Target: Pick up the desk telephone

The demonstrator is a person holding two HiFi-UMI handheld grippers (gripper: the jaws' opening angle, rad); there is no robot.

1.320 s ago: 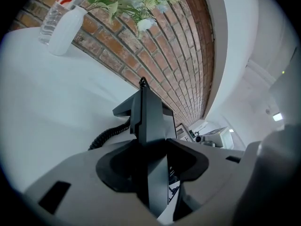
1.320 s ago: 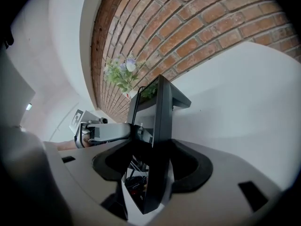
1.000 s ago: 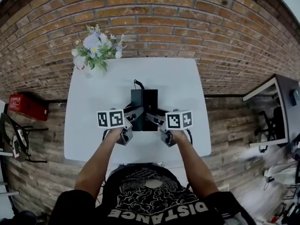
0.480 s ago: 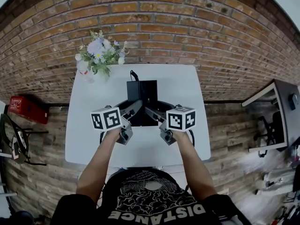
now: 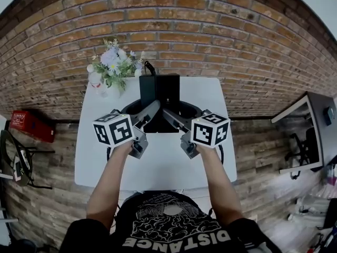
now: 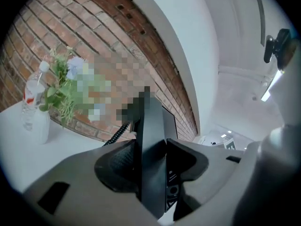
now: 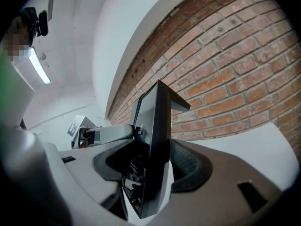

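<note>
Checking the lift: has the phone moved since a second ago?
Yes, lifted: in the head view the phone now reaches the table's far edge by the flowers; earlier it sat mid-table.

The left gripper (image 6: 151, 160) has its grey jaws clamped on the edge of the flat black desk telephone (image 6: 153, 126), with the black coiled cord (image 6: 115, 135) running off behind it. Over on the left, a clear plastic bottle with a red label (image 6: 33, 109) stands on the white surface (image 6: 28, 157) beside some green-leaved flowers (image 6: 63, 86), red brick wall (image 6: 56, 22) behind.

The white table (image 5: 163, 159) stands against the brick wall (image 5: 210, 30). At its far left corner stand a bunch of flowers (image 5: 114, 62) and a plastic bottle (image 5: 95, 78), side by side.
</note>
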